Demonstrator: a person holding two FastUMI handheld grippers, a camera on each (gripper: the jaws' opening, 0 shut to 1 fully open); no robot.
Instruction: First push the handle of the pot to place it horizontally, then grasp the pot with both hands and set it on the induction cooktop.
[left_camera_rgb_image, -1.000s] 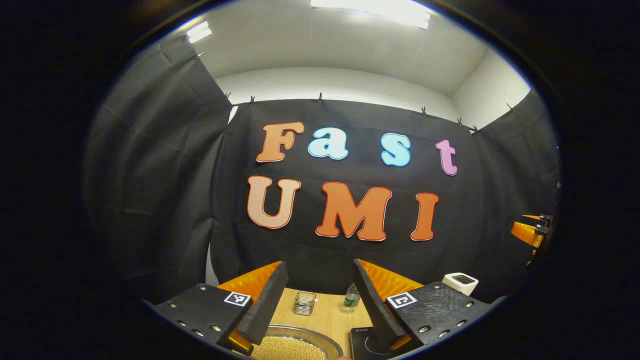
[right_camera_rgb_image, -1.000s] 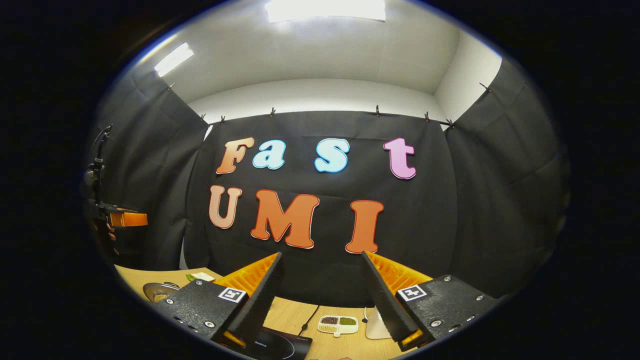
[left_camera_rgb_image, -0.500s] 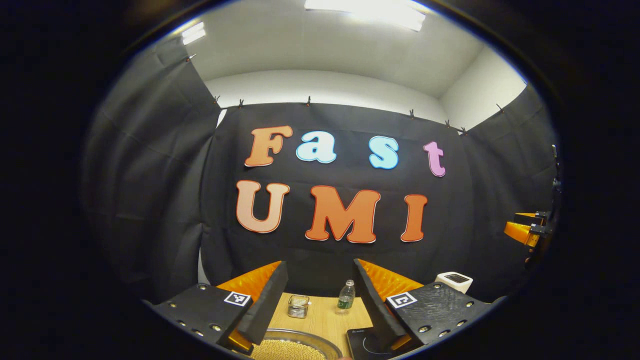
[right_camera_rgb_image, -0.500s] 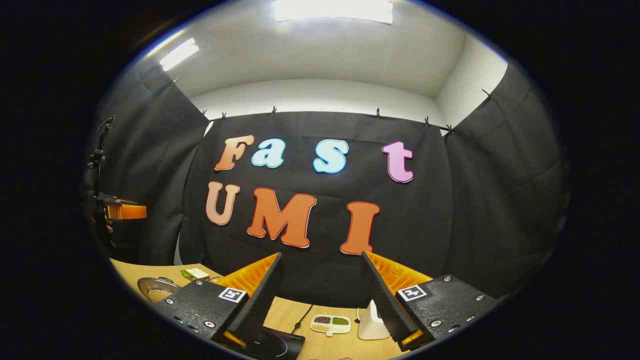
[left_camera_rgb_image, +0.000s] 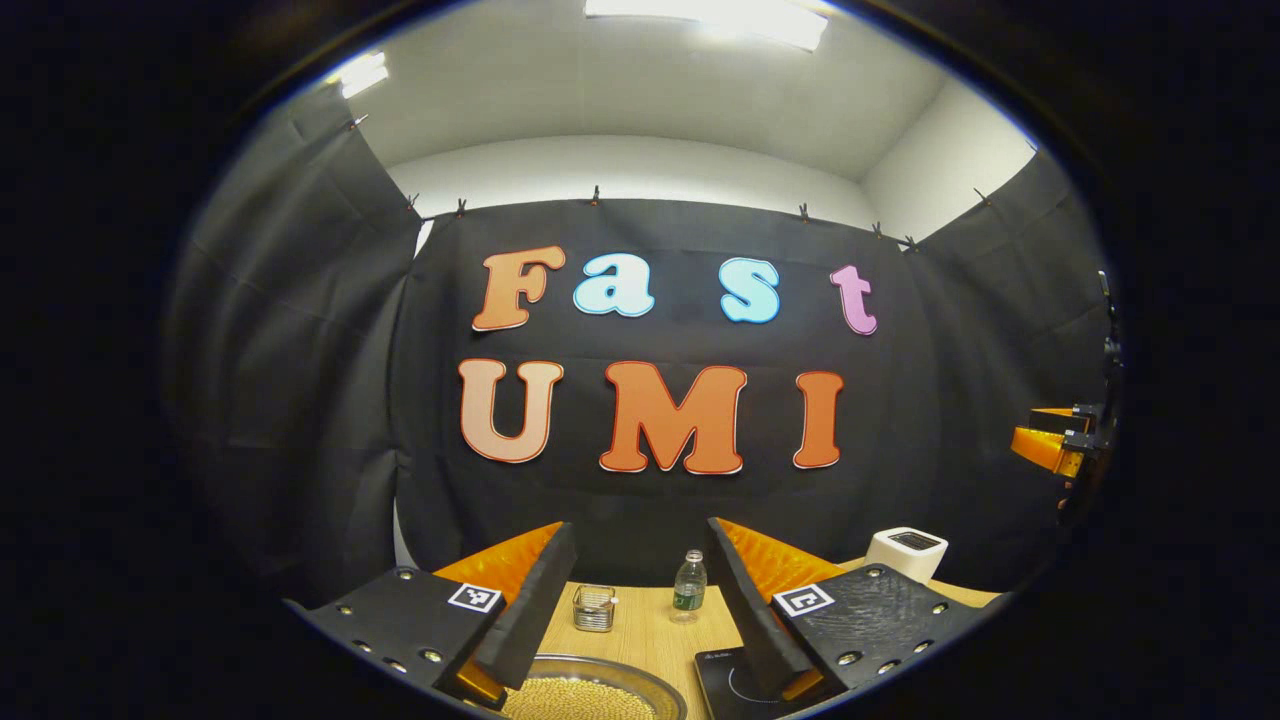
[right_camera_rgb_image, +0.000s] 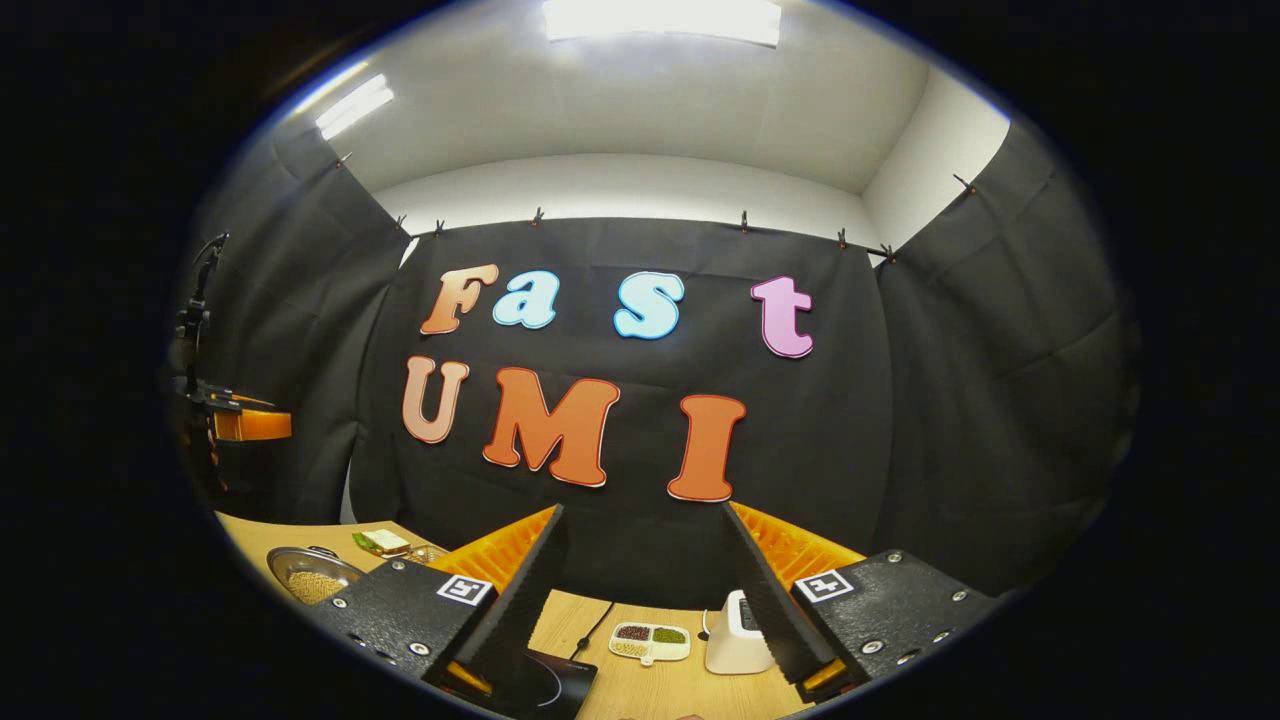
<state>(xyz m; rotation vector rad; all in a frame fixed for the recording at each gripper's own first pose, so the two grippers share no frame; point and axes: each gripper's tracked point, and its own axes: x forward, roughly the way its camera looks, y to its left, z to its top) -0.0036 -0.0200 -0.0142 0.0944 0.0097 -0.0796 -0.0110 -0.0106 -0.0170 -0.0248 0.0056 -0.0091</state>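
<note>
The pot (left_camera_rgb_image: 590, 690) is sitting low and just ahead of the left gripper (left_camera_rgb_image: 640, 600), under its spread, empty jaws — the nearer hand for the push. The right gripper (right_camera_rgb_image: 640, 590), also gaping on nothing, is hovering over the cooktop (right_camera_rgb_image: 555, 680); the pot's handle isn't discernible.

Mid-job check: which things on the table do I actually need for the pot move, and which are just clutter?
Needed:
- pot, filled with small yellowish grains
- induction cooktop, to the pot's right
- left gripper and right gripper, both open and empty

Lying about:
- small wire basket
- water bottle
- white appliance
- divided dish of beans
</note>
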